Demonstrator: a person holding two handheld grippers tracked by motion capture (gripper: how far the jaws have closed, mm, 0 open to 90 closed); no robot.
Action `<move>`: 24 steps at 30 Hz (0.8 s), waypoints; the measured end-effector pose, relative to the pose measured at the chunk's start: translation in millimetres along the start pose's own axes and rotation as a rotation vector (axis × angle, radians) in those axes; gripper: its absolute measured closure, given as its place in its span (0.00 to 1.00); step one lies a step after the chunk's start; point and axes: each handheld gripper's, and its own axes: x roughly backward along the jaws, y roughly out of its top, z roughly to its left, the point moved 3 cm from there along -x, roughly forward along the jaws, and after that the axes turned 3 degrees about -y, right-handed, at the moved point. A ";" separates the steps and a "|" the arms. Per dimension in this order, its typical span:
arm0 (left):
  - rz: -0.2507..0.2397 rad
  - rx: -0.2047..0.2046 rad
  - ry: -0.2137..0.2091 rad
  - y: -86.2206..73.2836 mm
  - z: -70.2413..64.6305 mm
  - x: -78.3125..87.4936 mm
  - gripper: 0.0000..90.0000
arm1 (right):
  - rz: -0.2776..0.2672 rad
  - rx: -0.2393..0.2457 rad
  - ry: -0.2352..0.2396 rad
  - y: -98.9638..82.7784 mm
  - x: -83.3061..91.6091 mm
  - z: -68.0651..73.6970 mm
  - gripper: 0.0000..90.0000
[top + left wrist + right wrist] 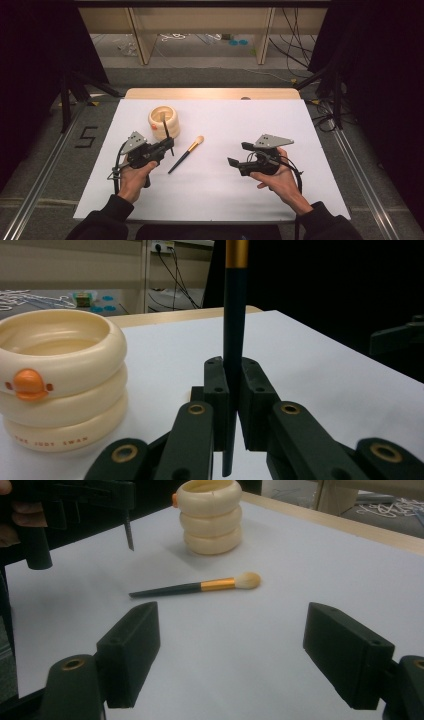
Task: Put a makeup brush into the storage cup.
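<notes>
Left gripper view puts the left claw [231, 405] front and centre, its jaws pressed together on the dark handle of a makeup brush [234, 340], which stands nearly upright between them, the gold ferrule at the top and the pointed handle tip hanging below the pads; just beside it stands the cream ringed cup [57, 380], a stack of three swim-ring shapes with an orange duck bill on its upper ring, its mouth open and apparently empty; in the high view the left claw [169, 145] hovers next to that cup [164, 122], toward the far left part of the white tabletop [225, 200], with the held brush [166, 131] crossing the cup's near wall.

The step in hand, as I judge it, is loading brushes into the cup, with this first one gripped and raised but not yet inside; the next move calls for lifting the handle tip above the rim, centring it over the opening and lowering it before the jaws part, taking care not to knock the light cup over.

The right claw [250, 655] is spread wide and holds nothing, hovering over the near right part of the tabletop; ahead of it a second makeup brush [195, 587] lies flat near the tabletop's middle, its pale bristles toward the far right, well apart from the cup; it looks to be the next pick.
</notes>
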 end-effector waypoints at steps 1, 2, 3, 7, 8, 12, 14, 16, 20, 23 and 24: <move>-0.004 0.006 -0.003 0.9 1.4 -0.3 0.93 | -0.001 -0.003 -0.003 -0.5 1.4 0.3 0.26; -0.005 0.017 0.001 1.5 2.0 -0.5 0.93 | -0.010 -0.006 -0.005 -1.2 2.0 1.0 0.25; -0.003 0.009 0.003 2.2 2.9 -0.9 0.93 | -0.001 -0.006 -0.011 -2.2 3.6 1.0 0.24; -0.001 -0.014 0.017 5.7 6.7 -3.3 0.93 | 0.002 -0.005 -0.015 -7.0 6.7 2.1 0.23; -0.001 -0.012 0.024 6.6 8.1 -4.0 0.93 | 0.000 -0.009 -0.022 -8.2 7.2 2.0 0.23; -0.007 -0.013 0.034 9.7 14.2 -7.3 0.93 | 0.008 -0.008 -0.001 -11.9 9.8 4.8 0.24; -0.007 -0.013 0.040 11.1 16.6 -8.5 0.93 | 0.019 -0.003 -0.007 -13.3 12.1 5.4 0.24; -0.010 -0.014 0.044 13.0 18.2 -9.3 0.93 | 0.014 -0.010 -0.006 -14.7 12.5 6.1 0.23; -0.020 -0.014 0.054 17.0 21.2 -10.9 0.93 | 0.032 -0.016 -0.003 -17.2 14.3 5.4 0.23; -0.025 -0.012 0.066 19.4 25.0 -11.6 0.93 | 0.031 -0.017 -0.010 -18.9 15.1 5.3 0.23; -0.029 -0.008 0.066 20.0 26.1 -12.1 0.93 | 0.034 -0.017 -0.010 -19.5 15.3 5.3 0.23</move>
